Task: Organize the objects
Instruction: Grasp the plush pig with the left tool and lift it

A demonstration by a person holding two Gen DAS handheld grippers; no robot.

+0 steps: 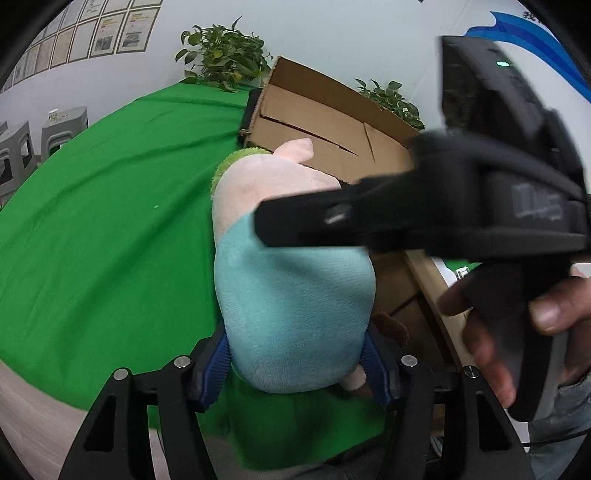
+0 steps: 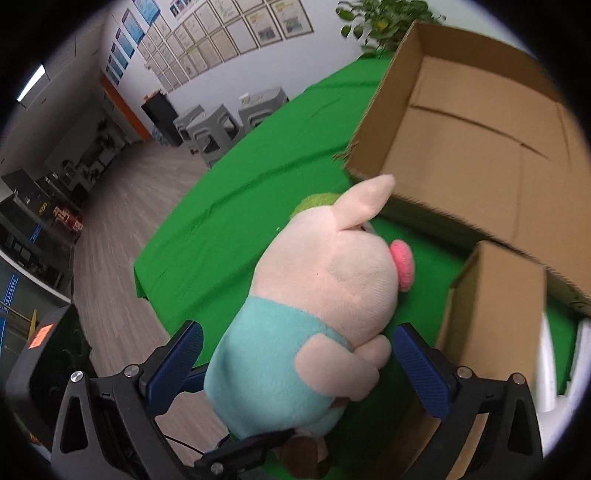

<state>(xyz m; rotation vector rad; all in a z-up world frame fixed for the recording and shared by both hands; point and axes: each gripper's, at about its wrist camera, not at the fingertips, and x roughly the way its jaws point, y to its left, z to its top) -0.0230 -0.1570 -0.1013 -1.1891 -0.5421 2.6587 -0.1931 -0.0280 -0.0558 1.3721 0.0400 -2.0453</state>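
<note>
The left gripper (image 1: 295, 373) pinches the plush pig (image 1: 291, 295); the right gripper (image 2: 295, 365) is spread around it. Next: carry it into the cardboard box (image 2: 476, 147), upper right.

Office or lab-type workspace, not a home; wall (image 2: 258, 48) hung with rows of framed certificates (image 2: 207, 48) and blue posters (image 2: 125, 33); wood-look floor (image 2: 122, 206) running into an open room with dark desks (image 2: 33, 206); grey plastic stools (image 2: 218, 129) by the wall; table under a green cloth (image 2: 258, 166); potted plants (image 1: 221, 55) behind; ceiling strip light (image 2: 31, 83).
</note>
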